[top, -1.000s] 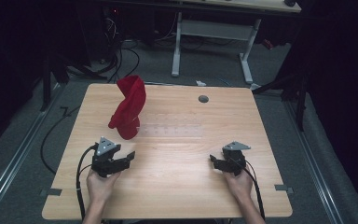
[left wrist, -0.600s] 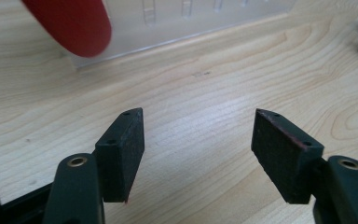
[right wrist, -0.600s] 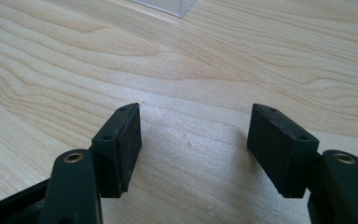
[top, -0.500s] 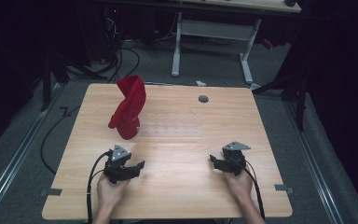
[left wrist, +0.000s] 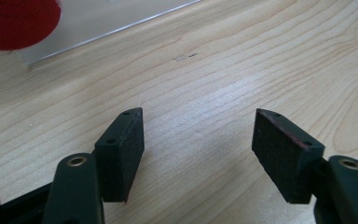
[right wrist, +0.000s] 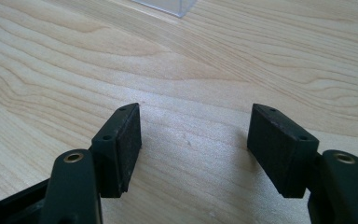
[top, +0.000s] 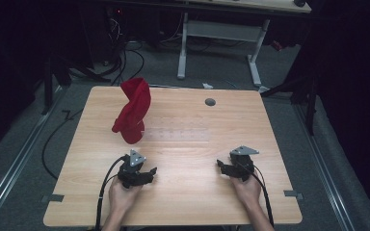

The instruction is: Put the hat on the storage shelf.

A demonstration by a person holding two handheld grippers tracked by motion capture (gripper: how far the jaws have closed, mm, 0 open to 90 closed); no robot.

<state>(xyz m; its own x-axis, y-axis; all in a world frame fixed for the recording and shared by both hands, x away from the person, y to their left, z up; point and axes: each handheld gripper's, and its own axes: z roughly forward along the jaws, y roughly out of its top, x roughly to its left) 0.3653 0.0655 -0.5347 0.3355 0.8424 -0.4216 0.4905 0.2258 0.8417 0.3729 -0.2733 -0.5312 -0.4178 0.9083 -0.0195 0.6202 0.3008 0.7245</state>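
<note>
Two grippers low over the tabletop, both empty.
Nearest, the left gripper [top: 149,172] and right gripper [top: 220,165] hover over the wooden tabletop [top: 188,202], jaws spread wide with nothing between them. At 11 o'clock from the left gripper, the red cloth [top: 132,115] stands bunched upright beside a clear plastic tray [top: 176,134].

Pale wood-grain counter [top: 183,159], smooth with a soft sheen. On it, a red cloth [top: 132,115], matt and finely knitted, resting on a clear, glossy plastic tray [top: 176,134]. Beside the tray, each tool [left wrist: 198,135] shows matt black plastic, rough-textured pads [left wrist: 284,158], brass-coloured rivets.
</note>
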